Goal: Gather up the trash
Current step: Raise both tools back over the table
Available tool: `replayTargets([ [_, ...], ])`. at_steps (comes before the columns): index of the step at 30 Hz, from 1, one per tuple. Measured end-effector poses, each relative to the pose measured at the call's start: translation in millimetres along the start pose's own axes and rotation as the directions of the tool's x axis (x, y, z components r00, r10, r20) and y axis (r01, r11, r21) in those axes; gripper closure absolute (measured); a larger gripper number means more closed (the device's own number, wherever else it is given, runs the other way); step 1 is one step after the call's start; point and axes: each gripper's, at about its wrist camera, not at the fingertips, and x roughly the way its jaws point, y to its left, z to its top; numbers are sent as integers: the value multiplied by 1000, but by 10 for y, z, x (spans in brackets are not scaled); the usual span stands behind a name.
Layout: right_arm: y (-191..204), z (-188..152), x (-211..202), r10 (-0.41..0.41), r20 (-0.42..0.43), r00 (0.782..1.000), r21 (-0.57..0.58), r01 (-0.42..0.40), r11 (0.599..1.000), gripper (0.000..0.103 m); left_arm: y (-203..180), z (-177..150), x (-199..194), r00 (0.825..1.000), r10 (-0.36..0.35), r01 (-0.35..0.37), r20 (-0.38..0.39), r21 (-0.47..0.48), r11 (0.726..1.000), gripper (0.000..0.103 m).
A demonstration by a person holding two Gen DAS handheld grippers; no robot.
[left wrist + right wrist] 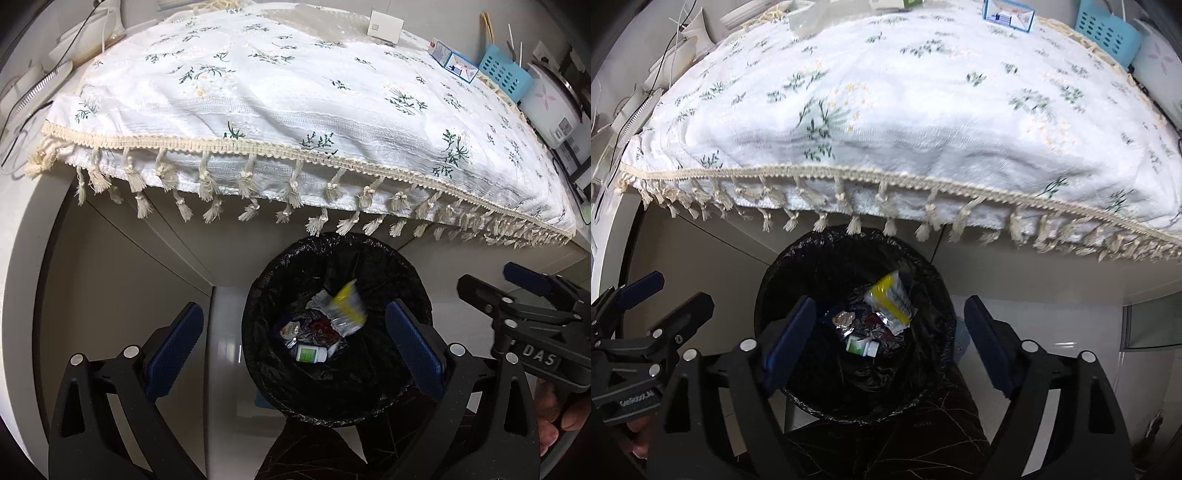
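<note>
A round bin with a black liner [388,266] [783,273] stands on the floor below the table edge. Inside lie a yellow-and-clear wrapper [347,308] [892,301], blurred in the left wrist view, a small white bottle with a green label [310,353] [862,346], and foil scraps [844,320]. My left gripper [293,350] is open and empty above the bin; it also shows in the right wrist view [670,291]. My right gripper [890,341] is open and empty above the bin; it also shows in the left wrist view [491,280].
The table carries a white floral cloth with tassels [258,96] [886,110]. On its far side lie a white box [384,24], a blue-and-white carton [452,61] [1008,13], a blue basket [504,72] [1104,31] and a white cooker [550,107]. Cables [22,122] hang at left.
</note>
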Motion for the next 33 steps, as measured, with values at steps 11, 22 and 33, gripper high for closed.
replayTargets([
  [11,-184,153,-570,-15,84,996,14,13,1000,10,-35,186,-300,1000,-16,16,26,10,1000,6],
  [22,-248,491,-1106,-13,176,984,34,7,999,10,-136,550,-691,997,-12,10,76,29,1000,6],
  [33,-488,953,-1371,-32,238,971,60,19,998,10,-291,988,-847,994,-26,23,105,37,999,6],
])
